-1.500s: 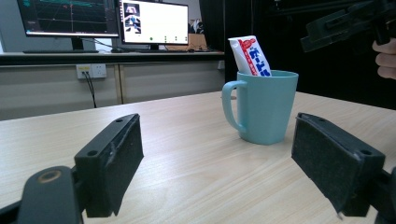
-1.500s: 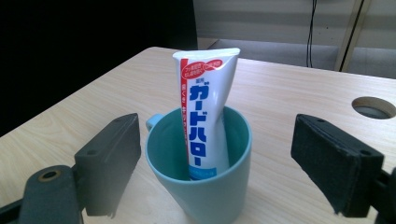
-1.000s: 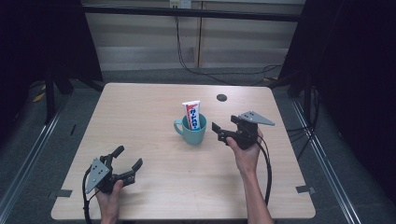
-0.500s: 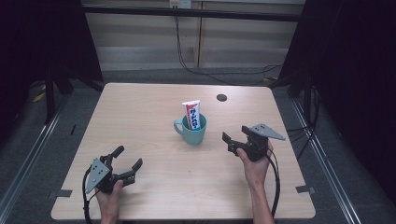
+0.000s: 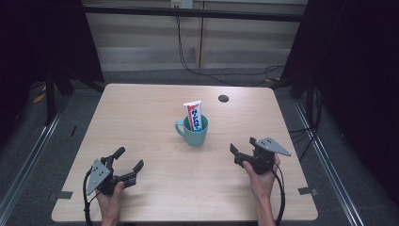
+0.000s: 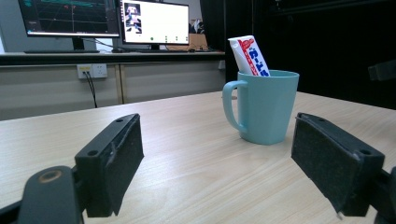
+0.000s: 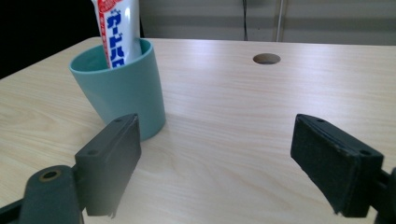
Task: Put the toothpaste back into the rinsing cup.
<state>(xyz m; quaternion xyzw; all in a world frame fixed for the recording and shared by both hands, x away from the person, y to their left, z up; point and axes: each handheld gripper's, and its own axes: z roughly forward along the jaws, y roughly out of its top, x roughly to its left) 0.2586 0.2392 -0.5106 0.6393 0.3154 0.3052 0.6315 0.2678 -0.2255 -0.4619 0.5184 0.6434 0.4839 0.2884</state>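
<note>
Black left gripper [image 5: 126, 167], grey three-cornered plates, trailing black cables

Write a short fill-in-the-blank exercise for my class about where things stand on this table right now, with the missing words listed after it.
1. The toothpaste tube stands inside the ____ mug.
2. The mug's handle points toward the person's ____ side.
3. Both the left gripper and the right gripper have their jaws ____.
4. A small round ____ sits in the table beyond the mug.

Missing words: teal; left; open; hole
</note>
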